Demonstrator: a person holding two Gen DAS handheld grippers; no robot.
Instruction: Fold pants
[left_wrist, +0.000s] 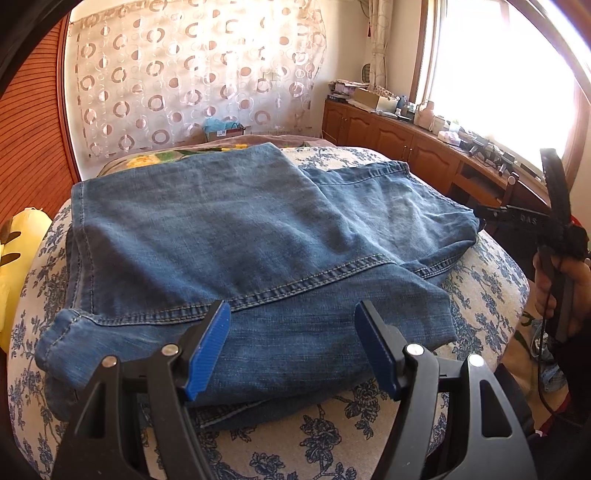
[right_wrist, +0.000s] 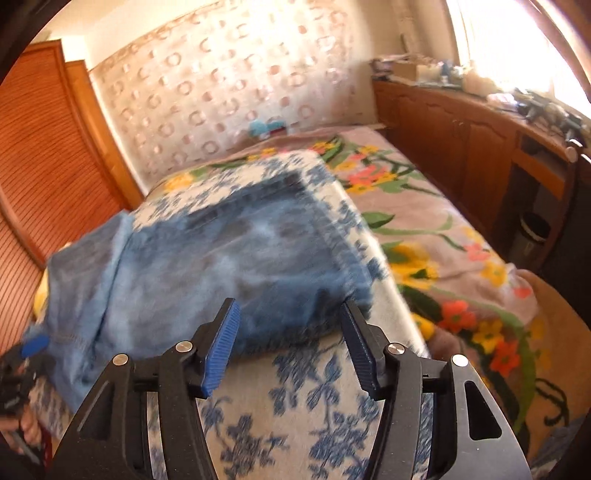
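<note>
We see the pants (left_wrist: 236, 236), blue denim jeans, lying folded in layers on a cushion (left_wrist: 369, 435) covered in white cloth with a blue flower print, the upper fold laid across the lower one so that a stitched hem runs across the near side. The waistband end points toward the far right in the left wrist view, and one corner of a leg hangs over the near left edge of the cushion. In the right wrist view the pants (right_wrist: 229, 258) are blurred, yet they plainly lie on the same cushion (right_wrist: 295, 406), which rests on a bed (right_wrist: 461, 258) spread with a bright flowered blanket. Our left gripper (left_wrist: 291, 347) hovers just over the near edge of the denim with its jaws spread, nothing pinched between the blue pads. Our right gripper (right_wrist: 290, 343) sits at the near corner of the pants with its jaws also apart; the cloth lies between and beyond them, and the pads do not press on it. A hand (left_wrist: 561, 291) holds the right gripper at the right edge of the left wrist view. Behind the bed hang a circle-patterned curtain (left_wrist: 192, 74) and a wooden cabinet (left_wrist: 391, 136) under a bright window.
</note>
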